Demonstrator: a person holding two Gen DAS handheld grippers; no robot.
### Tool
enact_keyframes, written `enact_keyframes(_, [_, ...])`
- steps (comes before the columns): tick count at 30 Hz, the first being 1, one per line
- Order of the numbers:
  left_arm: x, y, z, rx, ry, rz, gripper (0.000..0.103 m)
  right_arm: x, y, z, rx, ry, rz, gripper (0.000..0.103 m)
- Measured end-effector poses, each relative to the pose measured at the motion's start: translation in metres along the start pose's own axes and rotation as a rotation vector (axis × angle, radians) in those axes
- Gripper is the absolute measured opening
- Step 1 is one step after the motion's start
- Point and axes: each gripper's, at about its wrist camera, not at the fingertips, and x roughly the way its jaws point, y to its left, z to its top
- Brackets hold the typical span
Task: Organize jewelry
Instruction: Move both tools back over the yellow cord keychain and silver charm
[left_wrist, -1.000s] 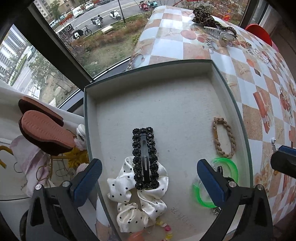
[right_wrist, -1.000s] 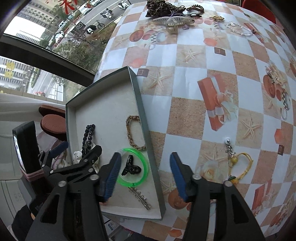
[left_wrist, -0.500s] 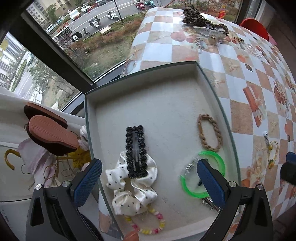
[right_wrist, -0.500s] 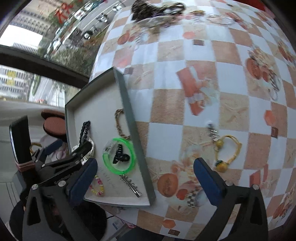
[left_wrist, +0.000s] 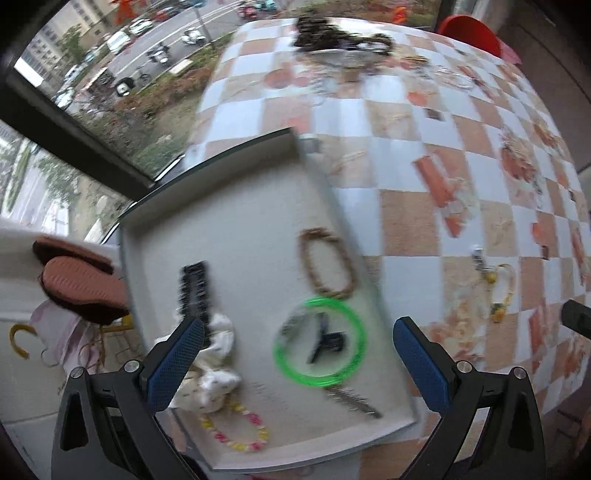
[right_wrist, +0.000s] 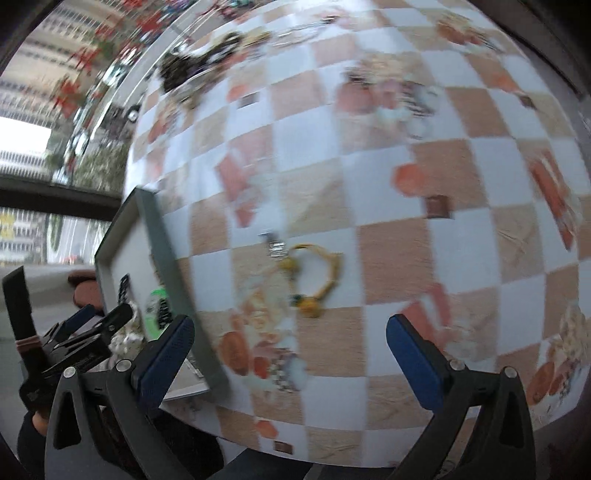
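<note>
A grey tray (left_wrist: 236, 206) sits at the table's left edge. It holds a green bangle (left_wrist: 320, 342) around a black clip, a braided brown bracelet (left_wrist: 327, 263), a black hair clip (left_wrist: 195, 288), a white dotted scrunchie (left_wrist: 214, 380) and a bead bracelet (left_wrist: 236, 430). My left gripper (left_wrist: 295, 363) is open and empty above the tray's near end. A yellow cord bracelet (right_wrist: 317, 273) lies on the tablecloth right of the tray (right_wrist: 162, 254). My right gripper (right_wrist: 290, 354) is open and empty just short of it.
More jewelry is piled at the table's far edge (left_wrist: 340, 37). The checkered tablecloth (right_wrist: 424, 206) stretches to the right. A window and a drop lie left of the tray. Slippers (left_wrist: 77, 280) rest on a rack below.
Both grippers have swung to the right. The right one opened wide and now faces the yellow cord bracelet. The left one has pulled back from the tray.
</note>
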Motion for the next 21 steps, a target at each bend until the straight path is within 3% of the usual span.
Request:
enact_keyframes(10, [0.001, -0.072, 0.020, 0.073, 0.015, -0.075, 0.103, 0.001, -0.040, 0.015, -0.003, 0.054, -0.106, 0.103])
enact_keyframes(17, [0.018, -0.095, 0.029, 0.089, 0.044, -0.080, 0.103, 0.011, -0.035, 0.022, -0.068, 0.062, -0.125, 0.103])
enact_keyframes(21, [0.025, -0.101, 0.033, 0.071, 0.059, -0.091, 0.103, 0.009, -0.038, 0.042, -0.083, 0.039, -0.137, 0.103])
